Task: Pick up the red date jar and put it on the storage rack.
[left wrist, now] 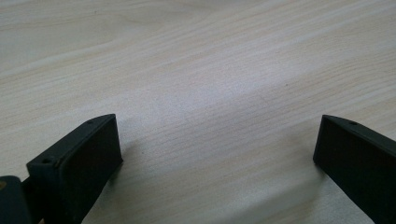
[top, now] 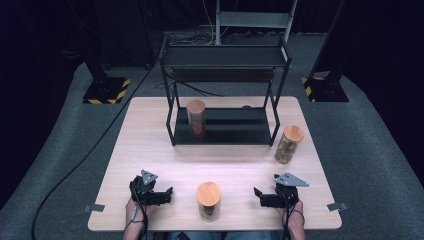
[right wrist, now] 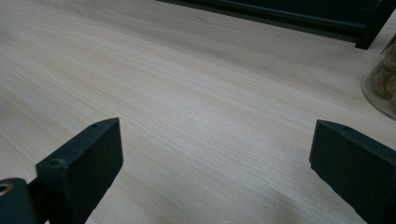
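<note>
High view: wooden table (top: 150, 150), black two-tier rack (top: 225, 95) at far side. Jar with wooden lid (top: 196, 118) upright on rack's lower shelf, left end. Second jar (top: 289, 144) on table just right of rack. Third jar (top: 209, 201) at near edge, between grippers, touching neither. Left gripper (top: 167, 193) and right gripper (top: 259, 195) low on table, tips facing inward.

Left gripper view: jaws wide apart, holding nothing, bare wood between.

Right gripper view: jaws wide apart, empty; glass jar's base (right wrist: 383, 84) at right edge, rack foot (right wrist: 373, 28) beyond.
</note>
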Available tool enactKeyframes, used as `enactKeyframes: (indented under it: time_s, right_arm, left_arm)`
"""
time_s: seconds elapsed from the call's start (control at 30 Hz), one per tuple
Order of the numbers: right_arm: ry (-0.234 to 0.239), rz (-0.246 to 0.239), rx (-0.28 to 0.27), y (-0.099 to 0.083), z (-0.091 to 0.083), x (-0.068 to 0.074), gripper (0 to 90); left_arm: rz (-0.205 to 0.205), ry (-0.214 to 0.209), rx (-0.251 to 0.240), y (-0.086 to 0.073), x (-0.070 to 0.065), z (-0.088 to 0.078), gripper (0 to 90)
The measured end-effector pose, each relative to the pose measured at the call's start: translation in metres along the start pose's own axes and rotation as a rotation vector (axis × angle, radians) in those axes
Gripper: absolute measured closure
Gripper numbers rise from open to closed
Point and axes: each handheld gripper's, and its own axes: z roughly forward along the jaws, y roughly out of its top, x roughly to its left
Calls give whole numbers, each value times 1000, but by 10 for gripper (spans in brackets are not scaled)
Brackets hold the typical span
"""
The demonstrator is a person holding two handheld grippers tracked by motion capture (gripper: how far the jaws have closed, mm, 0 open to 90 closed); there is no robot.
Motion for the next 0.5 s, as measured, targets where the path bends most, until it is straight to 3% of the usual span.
enactKeyframes:
  time_s: [0.5]
  right_arm:
    - [-17,-9,-10,0,-1,2,10]
  left_arm:
    - [0,-1,0,0,0,0,3]
